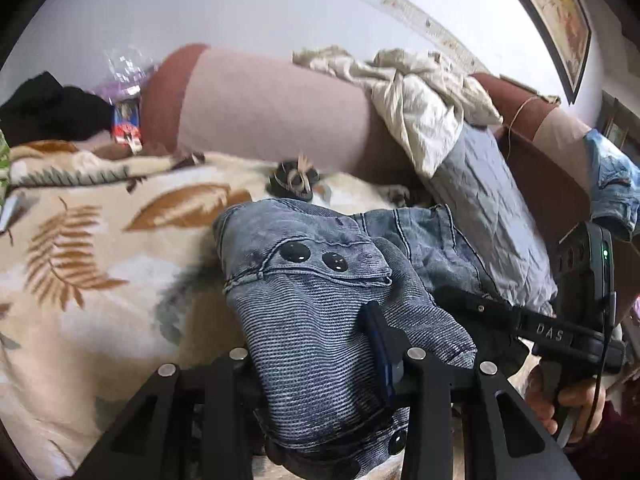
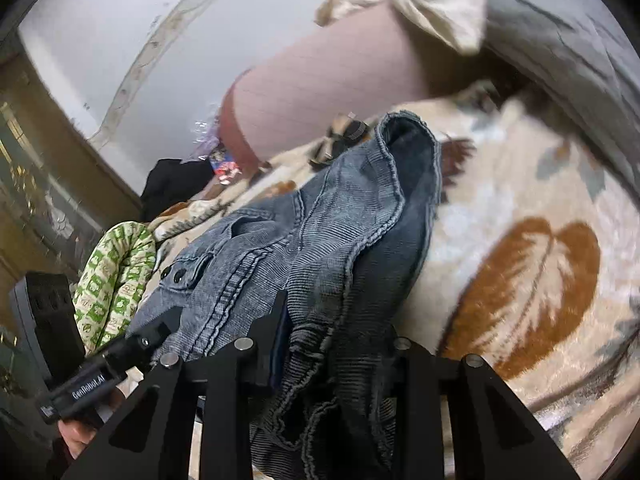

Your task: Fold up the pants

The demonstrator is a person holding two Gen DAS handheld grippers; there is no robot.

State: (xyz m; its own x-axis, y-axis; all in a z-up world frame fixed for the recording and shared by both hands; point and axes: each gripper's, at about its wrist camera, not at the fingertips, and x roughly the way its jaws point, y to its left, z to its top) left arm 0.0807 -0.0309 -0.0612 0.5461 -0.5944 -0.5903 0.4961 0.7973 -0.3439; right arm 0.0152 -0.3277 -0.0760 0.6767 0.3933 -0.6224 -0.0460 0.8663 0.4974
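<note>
1. Pants of faded blue-grey ribbed denim (image 1: pixel 320 304), with two dark round snaps on a pocket flap (image 1: pixel 308 258), hang bunched between the two handheld grippers, lifted partly off the bed.
2. The left gripper (image 1: pixel 320 364) is clamped on a thick fold of the pants; the cloth fills the gap between its black fingers, and a blue pad (image 1: pixel 378 356) presses into the denim.
3. The right gripper (image 2: pixel 328 352) likewise grips a bunched fold of the pants, dark fabric spilling down between its black fingers.
4. In the right wrist view, the rest of the pants trails away from the gripper and lies on a cream fleece blanket with brown leaf prints (image 2: pixel 532 280).
5. A long pink bolster with a rust-red end (image 1: pixel 260 108) lies across the far side of the bed, with a crumpled cream cloth (image 1: pixel 416 92) draped over it.
6. A grey quilted pillow (image 1: pixel 488 208) leans just beside the cream cloth.
7. A green-and-white patterned cloth (image 2: pixel 116 280) sits near the blanket's edge.
</note>
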